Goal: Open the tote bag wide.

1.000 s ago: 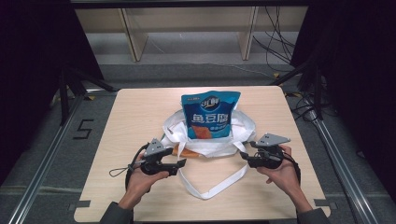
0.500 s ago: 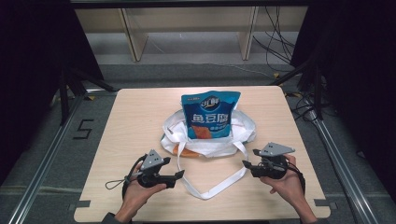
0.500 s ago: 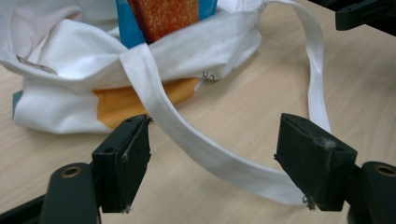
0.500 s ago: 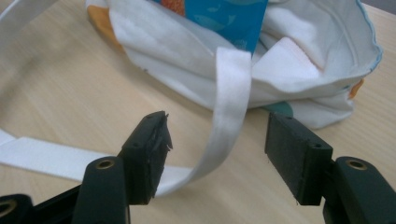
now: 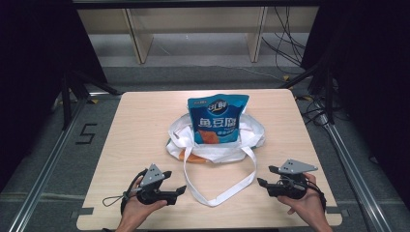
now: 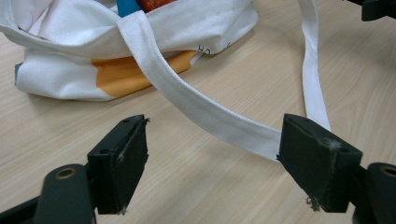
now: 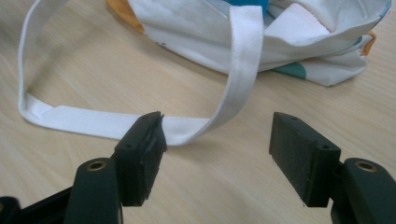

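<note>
A white tote bag (image 5: 251,135) with orange and teal print lies mid-table, and a blue snack packet (image 5: 217,121) stands out of its mouth. Its long white strap (image 5: 227,191) loops toward the near edge. My left gripper (image 5: 180,190) rests at the near left, open, jaws pointing right at the strap (image 6: 210,116) with nothing between them. My right gripper (image 5: 262,182) sits at the near right, open and empty, jaws pointing left at the strap (image 7: 243,70). The bag's body (image 6: 74,70) and its opening (image 7: 299,32) lie just beyond the jaws.
The light wooden table (image 5: 140,125) has bare surface left and right of the bag. A shelf unit (image 5: 193,29) stands on the floor behind it. Cables (image 5: 290,53) trail at the back right. Metal rails (image 5: 43,169) run along both sides.
Both grippers have drawn back from the bag toward the near edge of the table. The bag and packet have stayed put.
</note>
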A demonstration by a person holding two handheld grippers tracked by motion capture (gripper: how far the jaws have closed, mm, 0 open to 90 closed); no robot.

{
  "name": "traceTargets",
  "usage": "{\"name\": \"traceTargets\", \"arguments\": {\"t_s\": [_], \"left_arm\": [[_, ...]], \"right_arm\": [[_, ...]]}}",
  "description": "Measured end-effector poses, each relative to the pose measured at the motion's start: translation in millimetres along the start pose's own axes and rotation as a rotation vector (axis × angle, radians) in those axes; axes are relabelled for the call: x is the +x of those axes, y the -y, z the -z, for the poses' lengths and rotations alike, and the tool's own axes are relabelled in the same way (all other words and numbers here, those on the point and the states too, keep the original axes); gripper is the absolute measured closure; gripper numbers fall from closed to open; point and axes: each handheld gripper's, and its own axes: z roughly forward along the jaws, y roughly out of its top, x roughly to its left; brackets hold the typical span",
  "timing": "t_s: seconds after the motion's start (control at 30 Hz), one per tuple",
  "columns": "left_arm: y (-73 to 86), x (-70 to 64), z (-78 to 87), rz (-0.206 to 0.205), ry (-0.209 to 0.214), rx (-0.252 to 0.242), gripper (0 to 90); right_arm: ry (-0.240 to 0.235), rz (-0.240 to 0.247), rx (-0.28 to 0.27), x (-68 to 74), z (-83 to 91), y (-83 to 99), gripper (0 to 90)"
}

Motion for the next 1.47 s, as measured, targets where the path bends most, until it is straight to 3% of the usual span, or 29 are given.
{"name": "traceTargets", "arguments": {"t_s": [0.1, 0.33, 0.43, 0.47, 0.5, 0.57, 0.6, 0.63, 0.67, 0.7, 0.73, 0.77, 0.8, 0.83, 0.87, 0.9, 0.93, 0.97, 1.03, 1.1, 1.13, 1.27, 1.33, 1.37, 1.4, 1.47], "left_arm": [[3.9, -2.4, 0.4, 0.02, 0.001, -0.001, 18.7], [9.5, -6.7, 3.4, -0.018, 0.02, 0.006, 15.2], [12.9, -11.6, 2.4, -0.005, 0.029, 0.026, 15.2], [15.5, -15.0, 1.9, -0.019, 0.027, 0.042, 15.2], [15.5, -15.0, 1.9, -0.019, 0.027, 0.042, 15.2], [17.5, -18.1, 2.2, -0.034, 0.029, 0.05, 15.2], [18.0, -19.4, 3.5, -0.039, 0.03, 0.057, 15.2], [18.7, -20.8, 3.7, -0.037, 0.021, 0.051, 15.2], [19.4, -21.0, 5.1, -0.042, 0.027, 0.068, 15.2], [21.3, -23.6, 3.5, -0.024, 0.031, 0.04, 15.2], [21.6, -22.5, 5.3, -0.046, 0.023, 0.067, 15.2], [23.2, -22.8, 5.8, -0.042, 0.025, 0.072, 15.2], [25.1, -26.9, 5.1, 0.013, 0.03, 0.059, 15.2], [26.2, -27.0, 5.3, -0.003, 0.031, 0.055, 15.2], [26.6, -27.5, 6.9, -0.015, 0.028, 0.075, 15.2], [27.1, -27.6, 6.5, -0.032, 0.026, 0.067, 15.2], [27.7, -28.6, 6.3, -0.028, 0.028, 0.068, 15.2], [29.1, -30.2, 5.9, -0.003, 0.026, 0.069, 15.2], [29.4, -28.9, 5.5, -0.03, 0.022, 0.078, 15.2], [29.2, -28.2, 5.2, -0.039, 0.029, 0.078, 15.2], [30.1, -30.0, 3.7, 0.002, 0.03, 0.068, 15.2], [29.9, -25.8, 6.3, -0.053, 0.019, 0.101, 15.3], [31.7, -27.8, 5.4, -0.002, 0.022, 0.081, 15.4], [31.6, -25.4, 7.1, -0.024, 0.015, 0.101, 15.4], [31.8, -26.2, 6.4, -0.002, 0.012, 0.084, 15.4], [31.7, -24.5, 6.6, -0.007, -0.002, 0.092, 15.4]], "right_arm": [[-0.009, -0.034, 0.012, 2.1, 4.3, 7.0, 32.5], [-0.009, -0.063, 0.038, 5.9, 7.8, 17.5, 31.4], [-0.018, -0.048, 0.041, 6.8, 8.1, 22.6, 31.0], [-0.013, -0.083, 0.067, 12.0, 10.5, 25.2, 30.5], [-0.013, -0.083, 0.067, 12.0, 10.5, 25.2, 30.5], [-0.007, -0.035, 0.065, 11.0, 10.4, 28.7, 29.7], [-0.019, -0.075, 0.09, 15.4, 11.7, 30.6, 28.8], [-0.008, -0.046, 0.081, 14.5, 11.7, 32.5, 28.5], [-0.014, -0.059, 0.087, 16.7, 12.6, 34.4, 28.5], [-0.016, -0.068, 0.092, 19.1, 13.4, 36.3, 28.3], [-0.014, -0.063, 0.1, 19.3, 14.4, 37.8, 27.8], [-0.018, -0.045, 0.1, 18.7, 14.3, 39.2, 27.5], [-0.024, -0.04, 0.102, 19.1, 14.2, 41.0, 27.2], [-0.019, -0.069, 0.11, 23.3, 15.3, 42.4, 27.0], [-0.026, -0.038, 0.113, 21.9, 15.2, 43.5, 27.0], [-0.024, -0.051, 0.118, 24.3, 15.5, 44.9, 26.9], [-0.042, -0.041, 0.123, 24.3, 15.4, 45.7, 26.7], [-0.015, -0.045, 0.123, 27.1, 16.4, 47.2, 26.7], [-0.021, -0.018, 0.127, 26.9, 17.3, 48.3, 26.7], [-0.034, -0.031, 0.134, 27.6, 17.4, 48.5, 26.7], [-0.027, -0.028, 0.135, 27.4, 17.3, 48.7, 26.7], [-0.053, -0.029, 0.144, 25.9, 17.0, 48.6, 26.8], [-0.024, -0.028, 0.144, 27.8, 17.6, 49.1, 26.8], [-0.024, -0.033, 0.147, 28.4, 18.2, 49.1, 26.8], [-0.027, -0.033, 0.146, 28.1, 18.3, 49.2, 26.8], [-0.034, -0.041, 0.139, 27.1, 17.5, 49.8, 26.8]]}}
